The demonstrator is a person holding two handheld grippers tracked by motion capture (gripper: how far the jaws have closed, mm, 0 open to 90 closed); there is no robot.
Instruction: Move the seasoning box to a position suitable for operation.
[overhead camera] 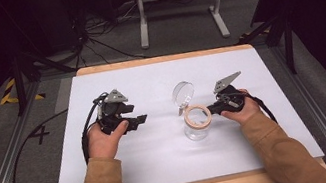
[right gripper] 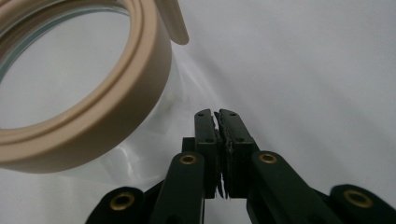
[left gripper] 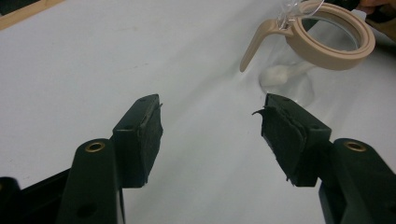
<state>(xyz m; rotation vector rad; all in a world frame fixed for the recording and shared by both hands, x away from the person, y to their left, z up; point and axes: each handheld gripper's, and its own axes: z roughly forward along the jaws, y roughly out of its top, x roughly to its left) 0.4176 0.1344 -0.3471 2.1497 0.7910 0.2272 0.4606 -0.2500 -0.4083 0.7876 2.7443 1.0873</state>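
Resting beside jar (overhead camera: 196, 125) | right gripper (right gripper: 218, 116) jaws together | left gripper (left gripper: 212, 126) jaws apart, empty

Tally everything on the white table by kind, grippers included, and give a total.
Glass jar with beige rim, its hinged clear lid open: 1
Handheld grippers: 2 (left gripper, right gripper)
Total: 3
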